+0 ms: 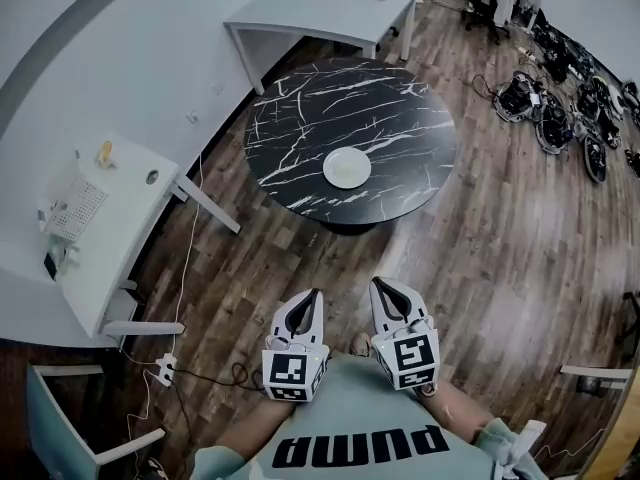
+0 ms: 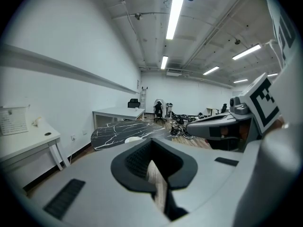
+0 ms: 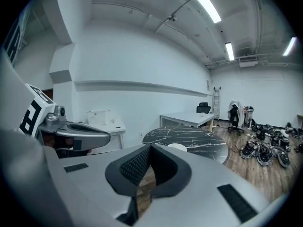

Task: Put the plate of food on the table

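A white plate (image 1: 347, 168) lies on the round black marble table (image 1: 300, 128), toward its near edge; I make out no food on it. My left gripper (image 1: 312, 296) and right gripper (image 1: 380, 286) hover side by side close to my chest, well short of the table, above the wooden floor. Both are shut with nothing between the jaws. The left gripper view shows the plate (image 2: 134, 139) and table (image 2: 113, 134) beyond the left gripper (image 2: 152, 163). From the right gripper (image 3: 149, 163), the plate (image 3: 177, 147) sits on the table (image 3: 199, 137) ahead.
A white desk (image 1: 330, 8) stands behind the round table. Another white desk (image 1: 110, 218) with a wire basket (image 1: 72, 208) is at the left. Equipment (image 1: 560, 108) litters the floor at the right. A power strip (image 1: 165, 368) and a white chair (image 1: 60, 418) are at the lower left.
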`<action>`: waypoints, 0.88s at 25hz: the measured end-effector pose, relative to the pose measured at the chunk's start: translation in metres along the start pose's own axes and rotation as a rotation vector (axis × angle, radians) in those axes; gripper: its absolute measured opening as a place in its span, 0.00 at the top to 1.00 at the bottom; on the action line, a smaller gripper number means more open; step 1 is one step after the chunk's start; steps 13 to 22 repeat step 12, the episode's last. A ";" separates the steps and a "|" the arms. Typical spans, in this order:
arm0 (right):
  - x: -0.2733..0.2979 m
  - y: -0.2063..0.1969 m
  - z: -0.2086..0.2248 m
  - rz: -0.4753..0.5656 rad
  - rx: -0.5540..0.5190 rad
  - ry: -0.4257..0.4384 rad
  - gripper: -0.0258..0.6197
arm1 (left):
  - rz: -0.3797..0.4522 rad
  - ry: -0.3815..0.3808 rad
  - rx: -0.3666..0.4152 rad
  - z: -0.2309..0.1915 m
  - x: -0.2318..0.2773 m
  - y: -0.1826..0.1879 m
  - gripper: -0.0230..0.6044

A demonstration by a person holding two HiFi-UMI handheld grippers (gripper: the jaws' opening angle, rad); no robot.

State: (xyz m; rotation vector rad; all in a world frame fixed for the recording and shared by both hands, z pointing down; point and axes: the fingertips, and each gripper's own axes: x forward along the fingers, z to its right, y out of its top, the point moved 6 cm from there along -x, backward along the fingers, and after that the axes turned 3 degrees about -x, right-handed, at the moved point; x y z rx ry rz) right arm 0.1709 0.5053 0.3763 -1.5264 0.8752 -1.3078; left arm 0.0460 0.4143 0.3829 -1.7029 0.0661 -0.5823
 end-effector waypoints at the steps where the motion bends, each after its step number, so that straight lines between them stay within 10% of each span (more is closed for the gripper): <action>1: 0.000 0.000 0.000 0.000 -0.001 0.000 0.95 | 0.000 0.000 0.000 0.000 0.001 0.000 0.95; 22: 0.003 -0.005 0.009 -0.006 0.007 -0.014 0.95 | -0.009 -0.011 0.009 0.002 0.011 -0.003 0.95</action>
